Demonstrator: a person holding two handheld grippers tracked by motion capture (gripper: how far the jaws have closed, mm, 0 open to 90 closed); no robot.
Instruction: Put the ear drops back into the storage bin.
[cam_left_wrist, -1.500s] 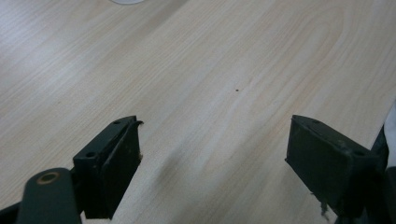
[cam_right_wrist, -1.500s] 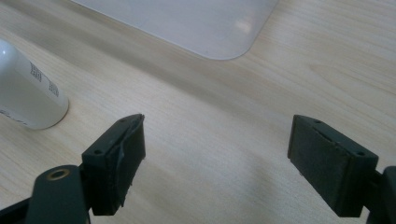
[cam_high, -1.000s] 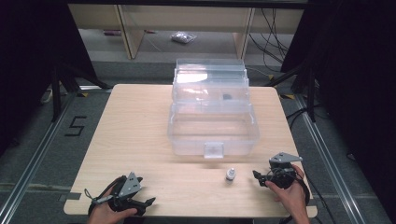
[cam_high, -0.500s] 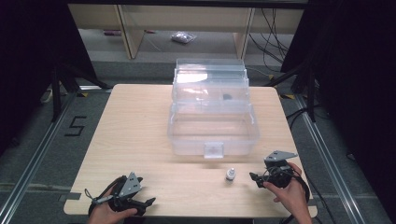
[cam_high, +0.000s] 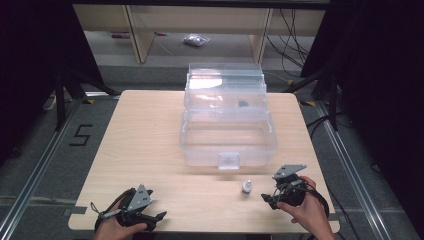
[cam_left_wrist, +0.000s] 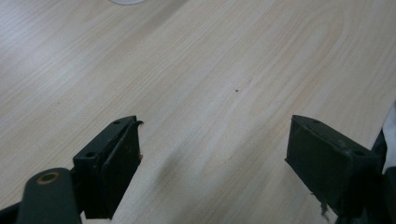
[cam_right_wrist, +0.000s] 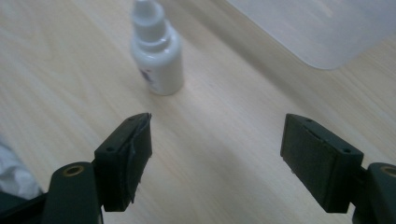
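A small white dropper bottle (cam_high: 246, 187) stands upright on the wooden table (cam_high: 150, 130), just in front of a clear plastic box (cam_high: 227, 135) whose lid is raised. My right gripper (cam_high: 270, 199) is a short way right of the bottle, jaws wide open and empty. In the right gripper view the bottle (cam_right_wrist: 156, 51) stands ahead and to the left of the open right gripper (cam_right_wrist: 217, 140), with a corner of the box (cam_right_wrist: 322, 28) beyond. My left gripper (cam_high: 155, 217) rests open near the table's front left edge, over bare wood in the left gripper view (cam_left_wrist: 212, 149).
A small dark item (cam_high: 243, 104) lies inside the box's raised lid section. Beyond the table stand shelf legs (cam_high: 137, 35), a bag (cam_high: 196, 40) on the floor, and cables (cam_high: 295, 35). A "5" mark (cam_high: 82, 135) is on the floor at left.
My right gripper has shifted left and slightly nearer, toward the bottle. The left gripper has stayed where it was.
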